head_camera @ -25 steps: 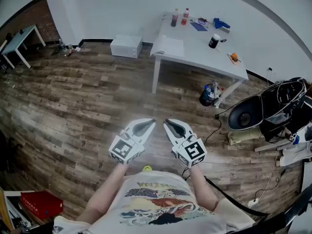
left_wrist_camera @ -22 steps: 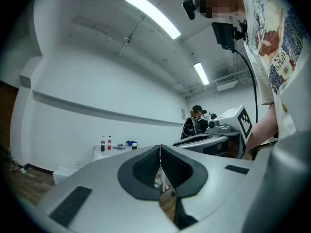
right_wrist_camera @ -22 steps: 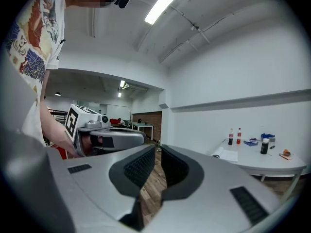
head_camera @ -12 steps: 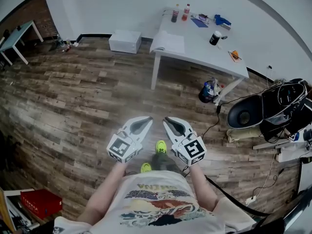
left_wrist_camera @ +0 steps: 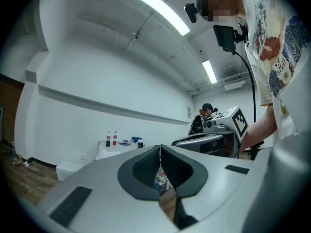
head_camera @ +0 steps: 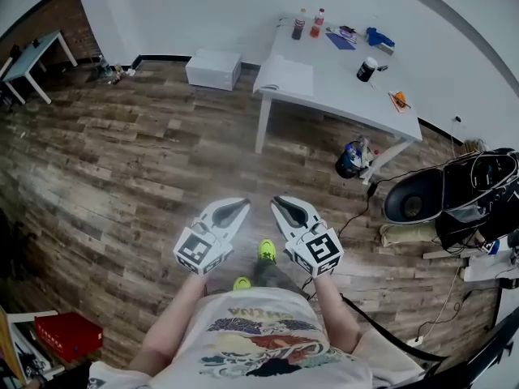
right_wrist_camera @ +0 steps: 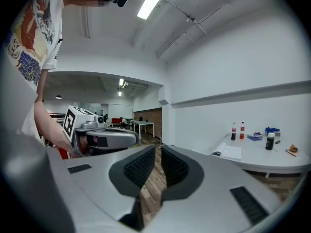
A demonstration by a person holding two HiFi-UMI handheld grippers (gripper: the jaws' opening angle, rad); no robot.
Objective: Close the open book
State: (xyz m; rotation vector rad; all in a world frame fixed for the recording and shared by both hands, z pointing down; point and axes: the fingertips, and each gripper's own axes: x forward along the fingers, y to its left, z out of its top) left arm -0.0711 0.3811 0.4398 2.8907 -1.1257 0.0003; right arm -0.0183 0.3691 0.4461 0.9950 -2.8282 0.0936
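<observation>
The open book [head_camera: 284, 75] lies with white pages up on the near left corner of a white table [head_camera: 349, 100], far ahead of me across the wooden floor. It also shows in the right gripper view as the open book [right_wrist_camera: 228, 152]. My left gripper [head_camera: 243, 203] and right gripper [head_camera: 276, 201] hang side by side in front of my chest, well short of the table. The left gripper [left_wrist_camera: 159, 149] has its tips touching, with nothing held. The right gripper [right_wrist_camera: 158, 148] shows only a thin slit between its pads, also with nothing held.
Two bottles [head_camera: 308, 24], a black cup [head_camera: 366, 70] and small items sit on the table. A white box [head_camera: 213, 70] lies left of it, and a blue bag [head_camera: 350, 159] stands by its leg. Black gear and cables [head_camera: 454, 193] crowd the right; a red box [head_camera: 66, 335] lies lower left.
I have stepped forward: a green shoe has come into view below the grippers. Both grippers keep the same pose side by side.
</observation>
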